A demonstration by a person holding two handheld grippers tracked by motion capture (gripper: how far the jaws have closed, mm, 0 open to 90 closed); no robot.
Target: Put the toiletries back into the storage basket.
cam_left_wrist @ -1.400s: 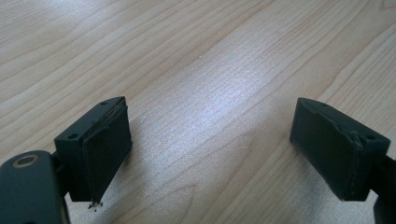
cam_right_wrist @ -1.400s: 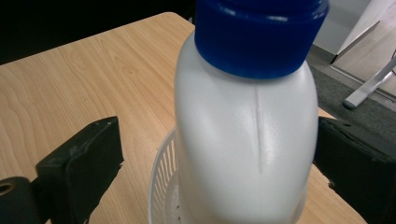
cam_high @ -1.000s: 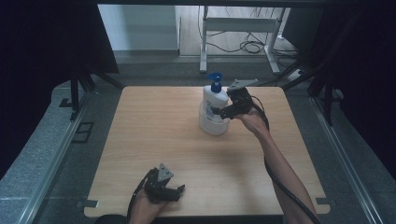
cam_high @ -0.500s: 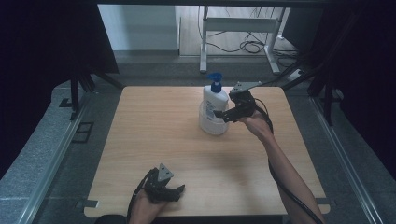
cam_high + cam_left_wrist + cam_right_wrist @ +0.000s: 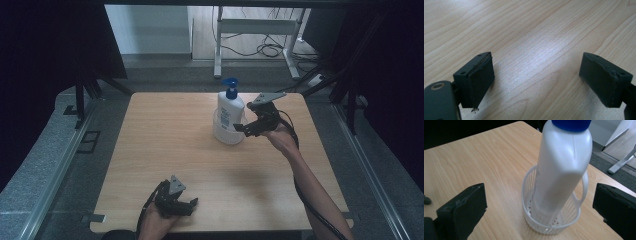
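A white pump bottle with a blue pump head stands in a small white slotted basket at the back middle of the wooden table. My right gripper hovers just right of the basket, open, and points at the bottle. In the right gripper view the bottle and basket sit ahead, between the wide-apart jaws of the gripper, and neither jaw touches them. My left gripper rests near the table's front edge. It is open over bare wood.
The table's far edge runs just behind the basket. Beyond it are a metal desk frame and loose cables on the floor. Grey floor panels and rails flank the table on both sides.
My right gripper has drawn back a little from the bottle, to the right and toward me. The left gripper, the bottle and the basket have not moved.
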